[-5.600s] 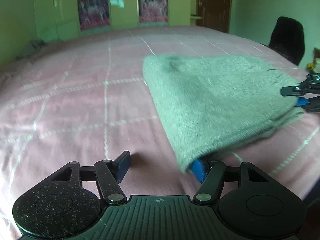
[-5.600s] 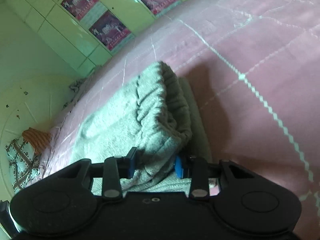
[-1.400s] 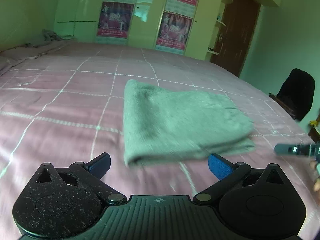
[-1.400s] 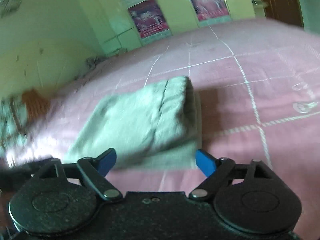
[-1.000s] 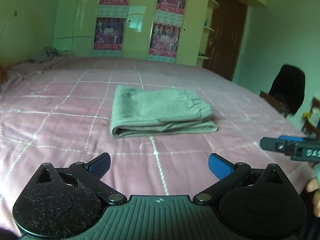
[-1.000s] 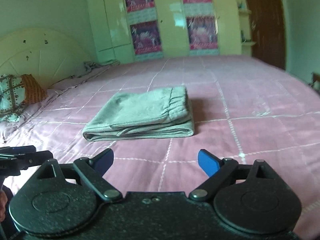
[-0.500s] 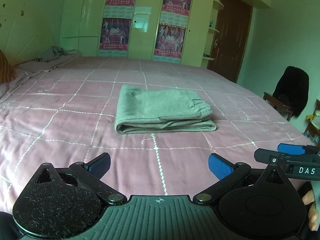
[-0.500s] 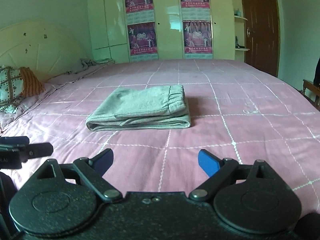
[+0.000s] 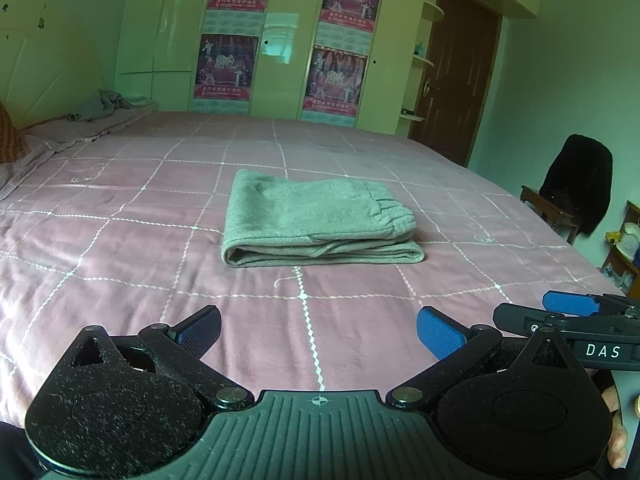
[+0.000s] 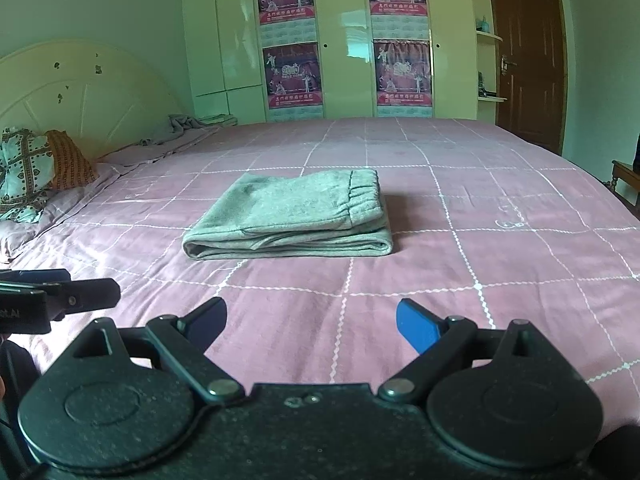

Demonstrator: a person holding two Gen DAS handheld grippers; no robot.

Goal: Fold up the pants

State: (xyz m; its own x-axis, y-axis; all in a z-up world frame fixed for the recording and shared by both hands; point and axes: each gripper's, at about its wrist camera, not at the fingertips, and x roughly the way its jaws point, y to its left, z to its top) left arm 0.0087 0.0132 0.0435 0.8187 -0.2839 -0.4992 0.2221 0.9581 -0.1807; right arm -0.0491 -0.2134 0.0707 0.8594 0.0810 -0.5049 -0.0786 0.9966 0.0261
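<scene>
The grey pants [image 9: 316,220] lie folded into a flat rectangular stack on the pink checked bed [image 9: 120,240], elastic waistband on top at the right end. In the right wrist view the same pants [image 10: 292,216] lie mid-bed. My left gripper [image 9: 318,330] is open, well back from the stack near the bed's front edge, nothing between its fingers. My right gripper [image 10: 312,320] is also open and empty, equally far back. Each gripper shows at the edge of the other's view: the right gripper [image 9: 568,312] and the left gripper [image 10: 60,292].
A wardrobe with posters [image 9: 280,40] fills the far wall, with a brown door [image 9: 452,76] to its right. A chair draped in dark clothing [image 9: 576,188] stands right of the bed. Pillows [image 10: 28,172] and a headboard [image 10: 80,92] sit at the left.
Both grippers let go of the pants, opened and pulled back and up from the bed. Over the last half second they hardly moved. The folded stack stays put.
</scene>
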